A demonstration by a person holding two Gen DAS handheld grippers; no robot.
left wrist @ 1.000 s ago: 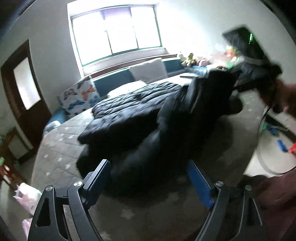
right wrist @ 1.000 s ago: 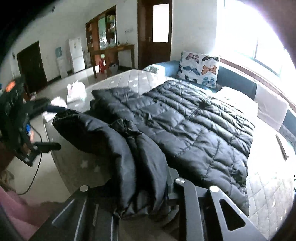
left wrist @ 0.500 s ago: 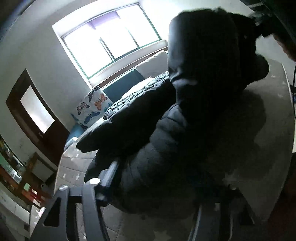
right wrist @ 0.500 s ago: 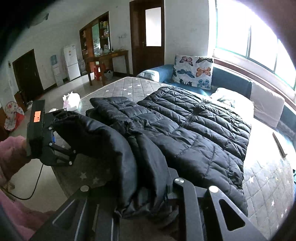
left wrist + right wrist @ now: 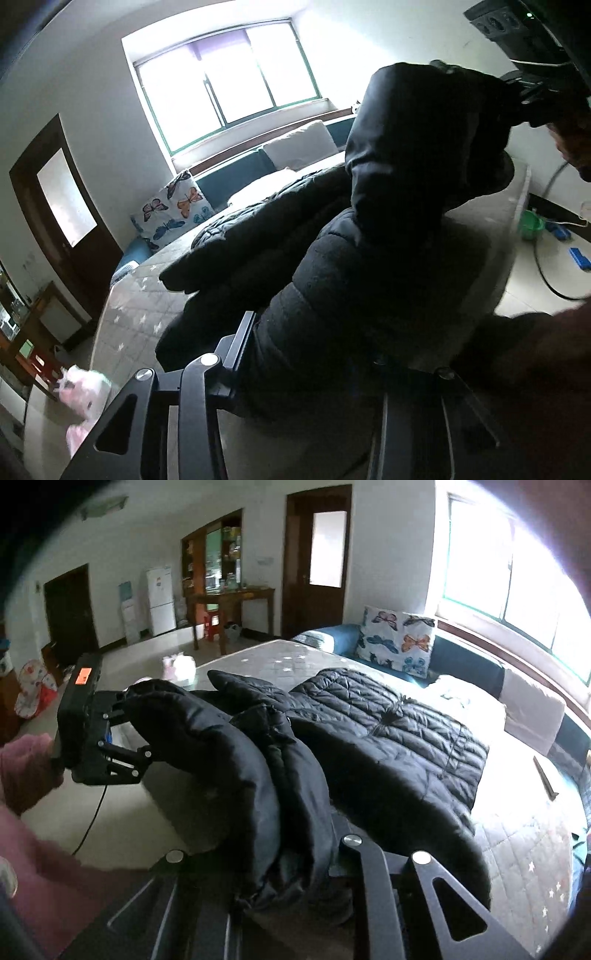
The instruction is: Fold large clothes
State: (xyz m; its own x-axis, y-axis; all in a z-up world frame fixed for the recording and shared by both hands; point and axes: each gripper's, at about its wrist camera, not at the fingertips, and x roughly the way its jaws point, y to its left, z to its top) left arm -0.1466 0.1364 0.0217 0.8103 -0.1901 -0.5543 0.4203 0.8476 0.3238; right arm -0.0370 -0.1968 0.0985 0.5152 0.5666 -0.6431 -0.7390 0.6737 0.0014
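Note:
A large black puffer jacket [image 5: 388,738] lies spread on a grey star-patterned mattress [image 5: 517,849]. Its near edge is bunched and lifted. My right gripper [image 5: 280,853] is shut on a thick fold of the jacket's edge. My left gripper [image 5: 314,354] is shut on the other end of the lifted edge [image 5: 332,295]. It also shows in the right wrist view [image 5: 122,731], at the left, gripping that end. The right gripper appears in the left wrist view [image 5: 517,85], top right, holding the raised fold.
A butterfly pillow [image 5: 399,638] and blue cushions lie along the window side of the bed. A dark flat object [image 5: 545,775] lies on the mattress at the right. A pink bag [image 5: 85,391] sits on the floor. A wooden table [image 5: 229,602] and fridge stand far back.
My left gripper went from open in front of the jacket to shut on its edge. Both grippers have lifted the near edge up off the mattress.

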